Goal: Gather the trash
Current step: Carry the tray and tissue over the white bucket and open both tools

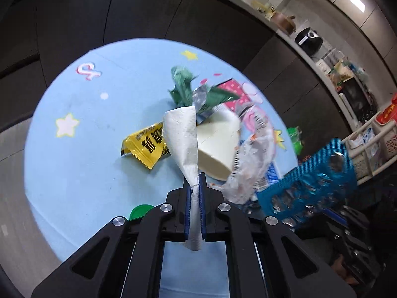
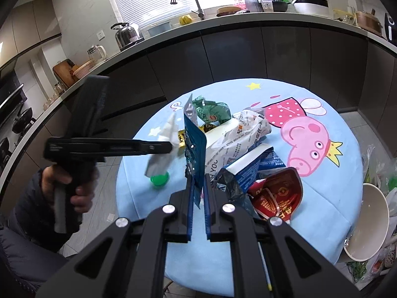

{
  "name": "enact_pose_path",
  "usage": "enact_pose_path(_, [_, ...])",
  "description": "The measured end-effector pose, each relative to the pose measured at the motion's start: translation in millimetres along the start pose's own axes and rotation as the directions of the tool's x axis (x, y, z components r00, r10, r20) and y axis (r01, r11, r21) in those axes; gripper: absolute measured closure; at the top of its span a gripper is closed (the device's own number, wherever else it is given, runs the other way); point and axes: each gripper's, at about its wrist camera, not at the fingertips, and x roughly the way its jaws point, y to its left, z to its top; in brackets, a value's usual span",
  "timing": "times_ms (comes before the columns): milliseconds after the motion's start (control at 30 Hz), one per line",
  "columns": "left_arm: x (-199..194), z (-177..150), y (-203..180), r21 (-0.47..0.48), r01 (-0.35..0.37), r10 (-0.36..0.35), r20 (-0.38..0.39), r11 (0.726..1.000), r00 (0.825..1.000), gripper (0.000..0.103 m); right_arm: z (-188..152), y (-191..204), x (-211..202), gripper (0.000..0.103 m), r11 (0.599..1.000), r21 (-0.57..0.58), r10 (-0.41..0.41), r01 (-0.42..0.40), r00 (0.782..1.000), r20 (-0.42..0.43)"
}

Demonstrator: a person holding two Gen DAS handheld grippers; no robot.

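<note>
— Between the blue pads at the lower middle of the left wrist view, the left gripper (image 1: 195, 186) is clamping a twisted white paper towel (image 1: 181, 134), which is standing up out of the jaws above the round table (image 1: 74, 161).

— And the right gripper (image 2: 198, 188)?

— Its jaws are standing slightly apart, with a blue foil wrapper (image 2: 194, 146) hanging between them, seemingly pressed against the left pad only. I'd be closing fully before carrying it off, or it could be slipping out.

— What's remaining?

— At the frame's centre, a yellow sachet (image 1: 144, 146), a paper cup (image 1: 215, 144) and a green wrapper (image 1: 183, 87) are lying on the table; lower right in the right view, a red pouch (image 2: 275, 193).

— Advice?

— Keep both pieces lifted clear of the pile while moving toward a bin, which I'm not seeing anywhere.
</note>
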Motion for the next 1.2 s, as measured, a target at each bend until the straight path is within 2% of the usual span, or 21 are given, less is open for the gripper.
enact_pose_path(267, [-42,4,-57,0.115,0.068,-0.077,0.074,0.991,0.994,0.097,3,-18,-24,0.094,0.998,0.031,-0.053,0.05,0.996,0.074])
enact_pose_path(533, [-41,13,-125,0.246,0.136,-0.159,0.078,0.96,0.984,0.097,-4,-59,-62,0.094,0.982,0.11,-0.167,0.153,0.976,0.139])
enact_pose_path(733, [-16,14,-178,0.346,0.203,-0.221,0.012,0.916,0.975,0.097,-18,-99,-90,0.094,0.95,0.203,-0.273,0.239,0.948,0.165])
enact_pose_path(933, [19,9,-225,0.417,0.264,-0.261,-0.064,0.87,0.963,0.097,-41,-140,-113,0.094,0.894,0.303,-0.388,0.332,0.909,0.15])
enact_pose_path(1200, [72,-3,-281,0.452,0.379,-0.324,-0.197,0.808,0.925,0.097,-83,-195,-119,0.094,0.814,0.423,-0.47,0.398,0.879,0.079])
